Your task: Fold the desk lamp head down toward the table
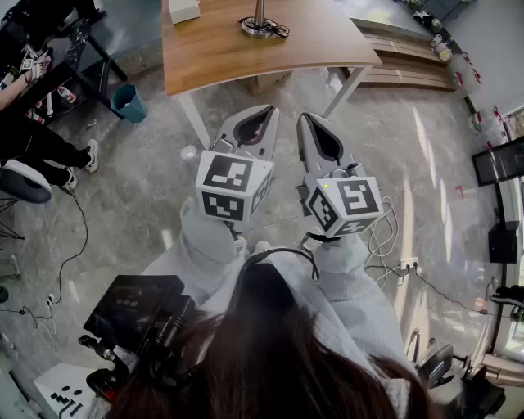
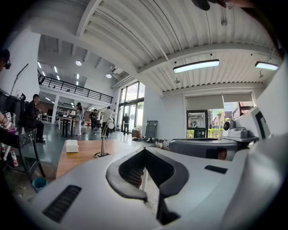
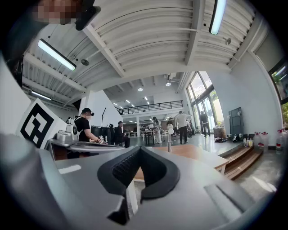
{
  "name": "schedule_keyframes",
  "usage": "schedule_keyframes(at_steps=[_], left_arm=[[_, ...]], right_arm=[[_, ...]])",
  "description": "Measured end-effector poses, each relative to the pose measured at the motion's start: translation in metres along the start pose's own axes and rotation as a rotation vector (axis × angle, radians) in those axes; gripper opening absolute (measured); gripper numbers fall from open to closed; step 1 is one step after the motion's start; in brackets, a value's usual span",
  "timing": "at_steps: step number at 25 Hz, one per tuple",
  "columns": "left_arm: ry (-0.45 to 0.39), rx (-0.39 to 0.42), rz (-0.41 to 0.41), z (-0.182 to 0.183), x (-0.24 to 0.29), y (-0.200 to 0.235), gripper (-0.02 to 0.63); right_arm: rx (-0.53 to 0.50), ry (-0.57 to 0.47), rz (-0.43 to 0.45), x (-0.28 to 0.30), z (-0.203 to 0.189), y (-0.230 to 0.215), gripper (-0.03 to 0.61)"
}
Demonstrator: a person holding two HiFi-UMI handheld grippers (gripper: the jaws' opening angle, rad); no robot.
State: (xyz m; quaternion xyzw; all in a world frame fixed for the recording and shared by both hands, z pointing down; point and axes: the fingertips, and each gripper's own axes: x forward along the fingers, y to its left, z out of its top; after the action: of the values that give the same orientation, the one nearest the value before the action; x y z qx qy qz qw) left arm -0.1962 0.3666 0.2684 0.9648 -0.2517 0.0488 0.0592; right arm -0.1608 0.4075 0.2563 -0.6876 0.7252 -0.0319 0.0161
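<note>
While sunlight is streaking the grey marble floor (image 1: 147, 204) under a tall ribbed white ceiling (image 2: 135, 27), the wooden table (image 1: 246, 57) is standing ahead of the person. Short of the table's near edge, well apart from it, the left gripper (image 1: 264, 110) and right gripper (image 1: 304, 119) are hovering level, jaws pressed together on nothing. A teal bin (image 1: 128, 103) is sitting beside the table's left side. The desk lamp (image 1: 259, 24) is standing upright on the table's far part, a white box (image 1: 183, 10) lying left of it.

No lettering or number is legible; faint print on the black box (image 1: 131, 304) is too small to read.
</note>
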Motion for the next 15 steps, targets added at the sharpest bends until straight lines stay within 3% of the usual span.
schedule_keyframes(at_steps=[15], left_arm=[[0.005,-0.009,0.028,0.000,0.013,0.003,0.002]], right_arm=[[0.036,-0.013,0.015,0.003,0.004,-0.013,0.002]])
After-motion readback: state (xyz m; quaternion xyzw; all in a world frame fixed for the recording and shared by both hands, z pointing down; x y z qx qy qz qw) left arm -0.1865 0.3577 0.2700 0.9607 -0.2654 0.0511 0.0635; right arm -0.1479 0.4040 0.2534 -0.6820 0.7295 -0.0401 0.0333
